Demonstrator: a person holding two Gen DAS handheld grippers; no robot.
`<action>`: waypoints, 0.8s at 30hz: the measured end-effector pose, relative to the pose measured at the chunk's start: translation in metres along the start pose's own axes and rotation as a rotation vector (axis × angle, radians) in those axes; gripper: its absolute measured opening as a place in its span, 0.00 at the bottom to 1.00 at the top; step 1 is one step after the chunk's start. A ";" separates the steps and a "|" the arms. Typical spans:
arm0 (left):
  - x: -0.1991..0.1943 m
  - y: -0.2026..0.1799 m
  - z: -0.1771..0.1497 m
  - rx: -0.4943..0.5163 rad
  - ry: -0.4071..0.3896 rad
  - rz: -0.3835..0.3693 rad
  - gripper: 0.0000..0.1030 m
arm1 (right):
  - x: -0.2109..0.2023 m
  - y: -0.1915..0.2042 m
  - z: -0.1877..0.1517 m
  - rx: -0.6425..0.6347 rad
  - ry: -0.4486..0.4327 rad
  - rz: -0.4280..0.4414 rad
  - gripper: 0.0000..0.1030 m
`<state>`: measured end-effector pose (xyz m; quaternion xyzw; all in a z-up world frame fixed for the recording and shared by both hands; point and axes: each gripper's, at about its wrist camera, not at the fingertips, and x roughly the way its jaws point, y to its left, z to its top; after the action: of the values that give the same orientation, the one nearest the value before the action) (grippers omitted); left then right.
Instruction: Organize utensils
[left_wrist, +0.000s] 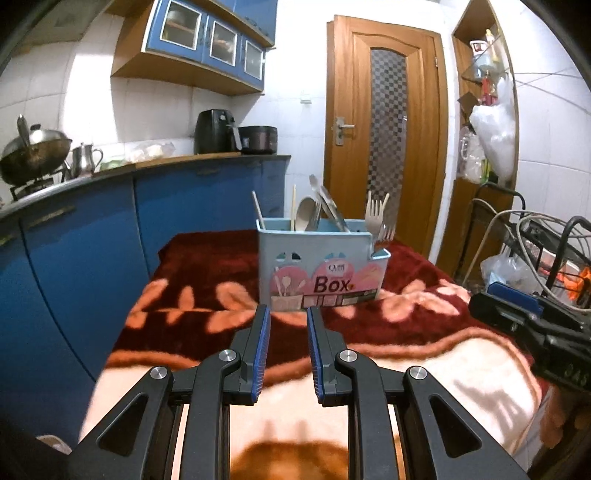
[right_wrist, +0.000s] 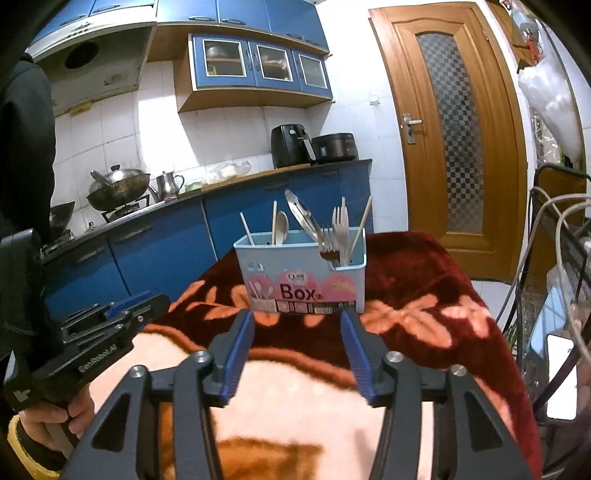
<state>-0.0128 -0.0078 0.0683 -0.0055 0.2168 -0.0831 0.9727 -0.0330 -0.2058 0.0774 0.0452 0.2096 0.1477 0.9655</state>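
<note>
Directly beyond both grippers stood the utensil box (left_wrist: 322, 264), its utensils (right_wrist: 314, 229) upright. Left gripper (left_wrist: 289, 314) narrowly parted, right gripper (right_wrist: 297, 318) spread wide; neither grasped anything.

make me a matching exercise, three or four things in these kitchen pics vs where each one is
Things:
1. utensil box
2. air fryer
3. wok
4. left tongs

Places:
A. on the stove, beside a metal kettle
B. on the floral blanket, holding forks and spoons
C. on the counter, next to a dark cooker
D. at the left edge of the right wrist view

Pairs: 1-B, 2-C, 3-A, 4-D
</note>
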 end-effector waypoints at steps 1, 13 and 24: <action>0.003 0.001 -0.002 -0.005 0.004 -0.003 0.23 | 0.002 -0.001 -0.004 -0.005 -0.006 -0.011 0.63; 0.033 0.010 -0.030 -0.069 0.027 0.005 0.36 | 0.024 -0.019 -0.033 0.002 -0.048 -0.085 0.69; 0.032 0.005 -0.039 -0.052 -0.034 0.074 0.36 | 0.035 -0.029 -0.042 0.036 -0.047 -0.087 0.69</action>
<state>-0.0003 -0.0073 0.0191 -0.0238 0.2023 -0.0411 0.9782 -0.0121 -0.2220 0.0212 0.0568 0.1910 0.1009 0.9747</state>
